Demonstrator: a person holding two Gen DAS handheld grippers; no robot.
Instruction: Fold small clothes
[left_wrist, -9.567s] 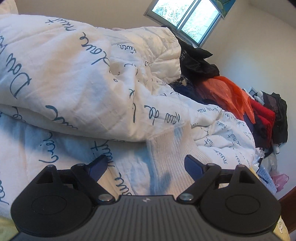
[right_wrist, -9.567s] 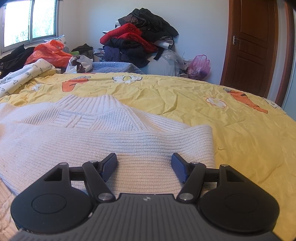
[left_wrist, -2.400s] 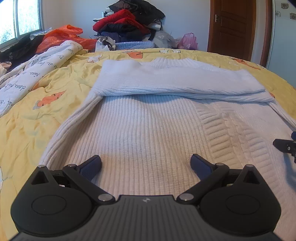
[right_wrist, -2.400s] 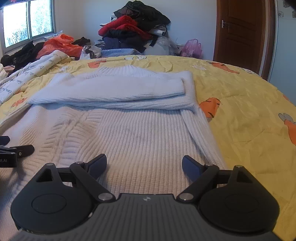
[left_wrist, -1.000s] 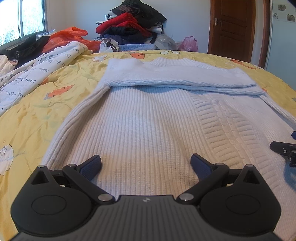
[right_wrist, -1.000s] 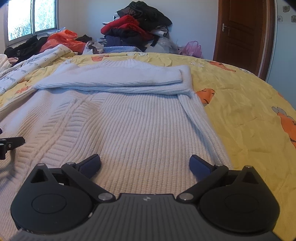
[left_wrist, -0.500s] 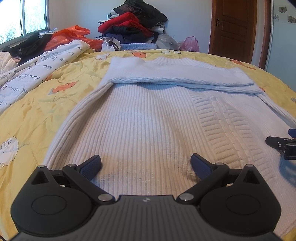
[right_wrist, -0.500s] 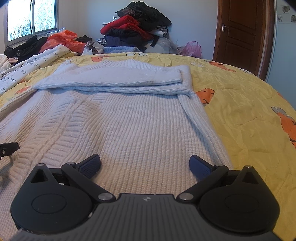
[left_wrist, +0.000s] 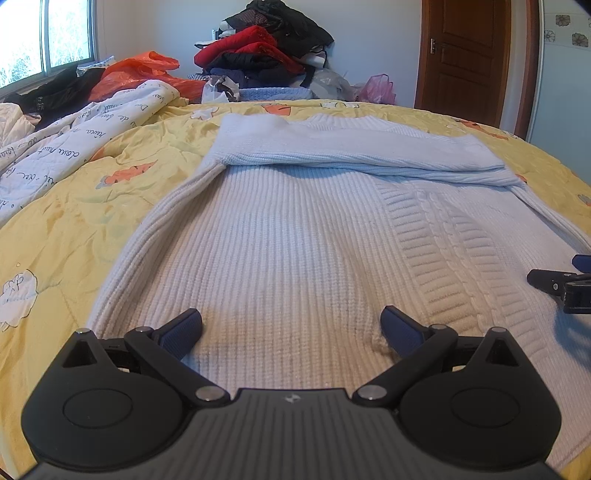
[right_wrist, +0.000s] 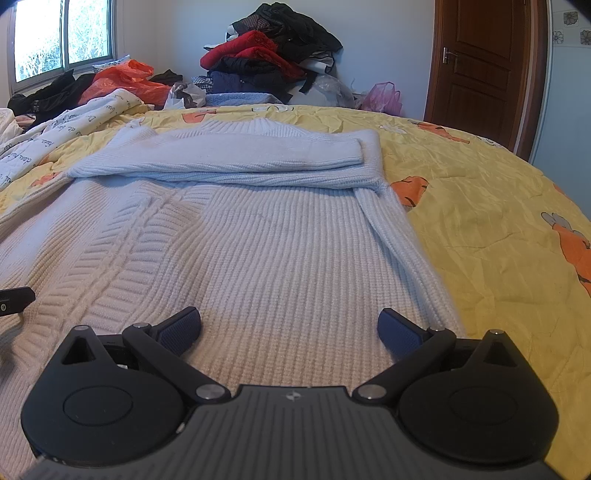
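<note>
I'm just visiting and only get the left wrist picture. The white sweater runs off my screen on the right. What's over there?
Observer: The right wrist view shows the sweater ending there, its right edge lying on the yellow bedcover.
Operator: And that black bit at my right edge?
Observer: That is the right tool. Its two fingers stand wide apart over the sweater near its hem, holding nothing.
Operator: What's beside the sweater on that side?
Observer: The cover there carries a large orange cartoon print.
</note>
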